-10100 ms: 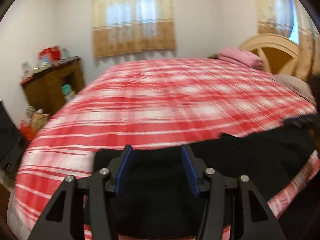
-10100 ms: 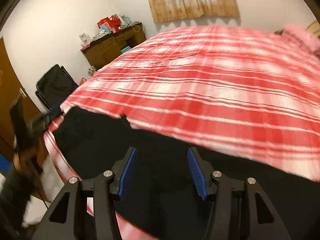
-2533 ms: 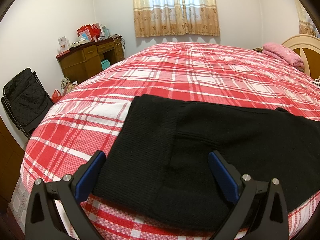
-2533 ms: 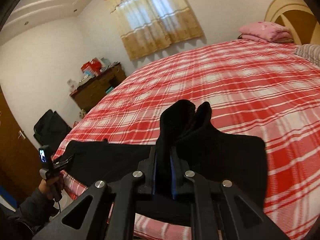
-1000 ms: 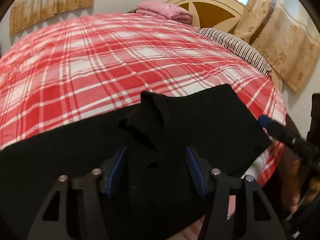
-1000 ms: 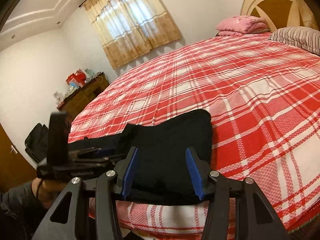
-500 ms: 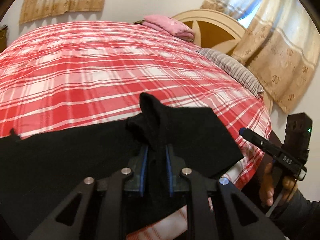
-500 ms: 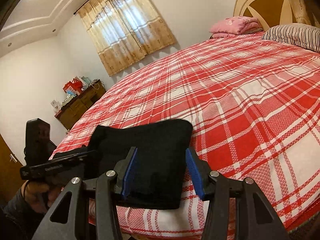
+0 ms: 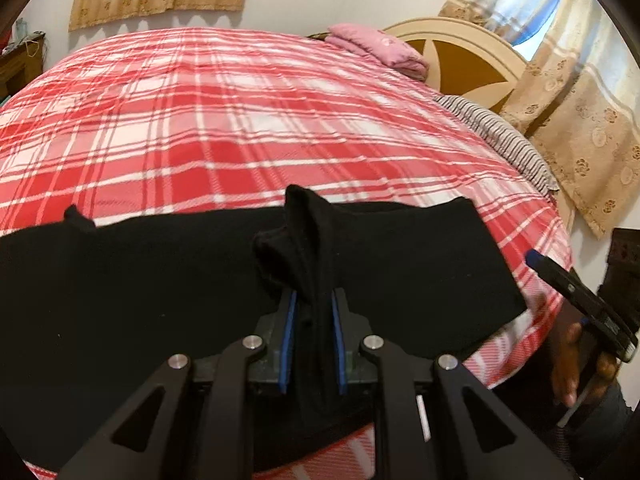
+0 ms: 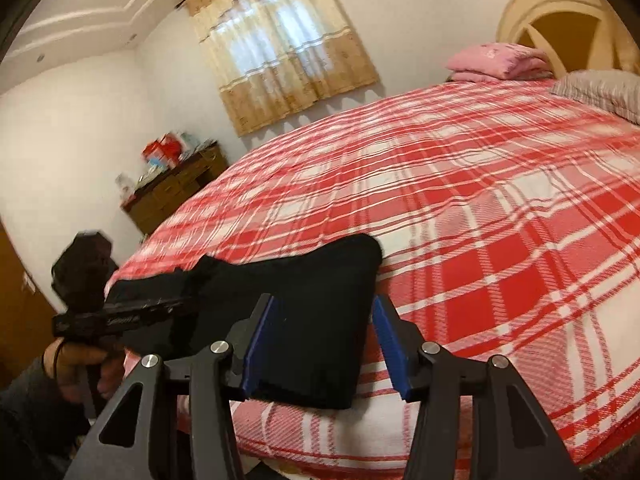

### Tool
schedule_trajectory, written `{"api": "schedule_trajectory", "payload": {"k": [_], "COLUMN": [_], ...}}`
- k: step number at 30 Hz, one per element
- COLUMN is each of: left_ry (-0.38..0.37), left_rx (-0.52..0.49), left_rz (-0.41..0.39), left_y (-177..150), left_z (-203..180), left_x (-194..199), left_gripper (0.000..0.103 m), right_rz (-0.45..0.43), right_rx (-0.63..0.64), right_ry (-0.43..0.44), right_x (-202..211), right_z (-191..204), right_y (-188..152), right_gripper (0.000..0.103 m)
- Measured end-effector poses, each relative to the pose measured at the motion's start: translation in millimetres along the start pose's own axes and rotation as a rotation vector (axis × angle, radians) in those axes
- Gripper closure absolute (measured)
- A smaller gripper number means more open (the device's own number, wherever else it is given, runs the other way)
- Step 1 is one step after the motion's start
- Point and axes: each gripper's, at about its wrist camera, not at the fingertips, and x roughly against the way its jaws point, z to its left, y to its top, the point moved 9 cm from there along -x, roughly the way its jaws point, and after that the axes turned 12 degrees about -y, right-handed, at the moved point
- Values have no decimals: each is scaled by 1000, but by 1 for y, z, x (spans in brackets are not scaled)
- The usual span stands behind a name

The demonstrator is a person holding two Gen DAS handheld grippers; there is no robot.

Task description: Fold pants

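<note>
- While the black pants [image 9: 160,280] are lying on the bed [image 9: 240,120], the left tongs [image 9: 312,336] are pinching a soft, limp bunch.
- The right tongs [image 10: 320,344] are hanging open at the hem, a likely second hold.

Pretty ordinary bedroom: white walls, stepped ceiling trim [image 10: 80,16] up top. Big bed [image 10: 460,184] with a red and white plaid cover takes up most of the space, cream arched headboard [image 9: 460,52] at the far right. Folded pink blanket [image 10: 496,62] and a striped pillow [image 9: 496,136] sit by it. Beige patterned curtains [image 10: 280,44] glow with daylight. Cluttered wooden dresser [image 10: 176,192] against the far left wall.
</note>
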Motion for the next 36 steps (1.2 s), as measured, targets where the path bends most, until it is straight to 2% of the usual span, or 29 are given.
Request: {"api": "schedule_trajectory", "payload": {"k": [2,4,6,8,10,11,13,15,16,17,21,25,26,32,36], "left_ry": [-4,6,12,18,48,59,68,109,139,180,187,221,241,367,469], "left_rx": [4,7,6,-15,-36,-45,-52,-54,-55,-58,-38,-44,-44,-3,51], "left_rz": [0,-8,-16,-35,-57,-69,-77,-72,-68,-57,-77,-103,-110,-165,-186], "left_y": [-2,-3,-2,0,3,4,6,7,6,5,4,4,2,-8,-18], "left_z": [4,7,7,5,6,7,10,19,24,33,48,63,71,120,163], "left_x": [-2,-2,0,7,12,15,19,19,19,20,35,62,74,137,175], "left_gripper": [79,74,68,59,34,30,30,30,30,30,30,29,26,10,8], "right_rz": [51,81,36,-19,-20,3,79,203,210,190,114,98,91,120,190], "right_rx": [56,105,136,127,134,147,155,165,174,184,227,310,328,368,411], "right_ry": [22,-8,-38,-15,14,25,32,-10,-22,-25,0,13,19,-12,-62], "right_x": [-8,-13,-8,4,4,-1,-19,-44,-47,-44,-26,-39,-46,-94,-131], "right_z": [12,19,23,28,38,44,51,48,47,49,69,103,113,153,163], "right_y": [-9,-17,-15,-7,-5,-7,-17,-36,-39,-38,-24,-16,-13,-3,-16], "right_gripper": [47,47,47,47,44,41,41,41,41,41,41,41,41,41,41]}}
